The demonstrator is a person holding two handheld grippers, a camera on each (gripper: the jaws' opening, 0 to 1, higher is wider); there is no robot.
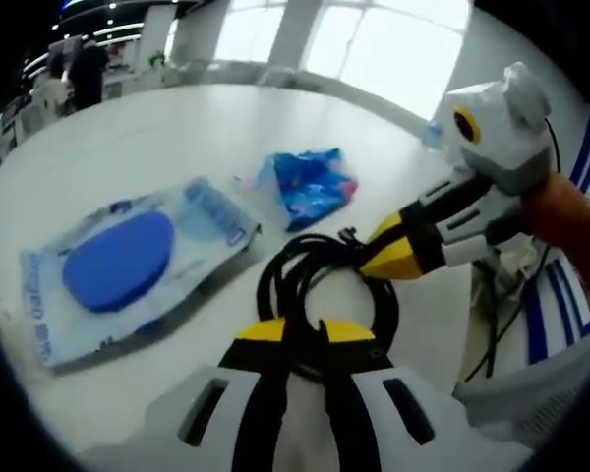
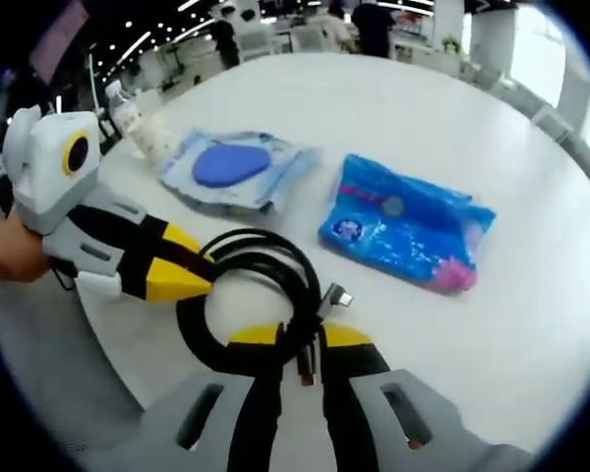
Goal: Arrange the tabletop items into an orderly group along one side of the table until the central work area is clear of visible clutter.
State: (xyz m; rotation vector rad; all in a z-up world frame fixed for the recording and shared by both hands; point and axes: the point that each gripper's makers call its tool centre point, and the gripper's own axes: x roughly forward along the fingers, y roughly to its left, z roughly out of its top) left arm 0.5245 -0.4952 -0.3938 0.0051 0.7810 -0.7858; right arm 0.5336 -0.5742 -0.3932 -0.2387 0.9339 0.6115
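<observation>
In the left gripper view, a clear packet with a blue oval pad lay flat at the left, a blue printed pouch just right of it. The coiled black cable was pinched at opposite sides by the left gripper and the right gripper, both clenched on it, seemingly so the loops were kept from springing apart.
</observation>
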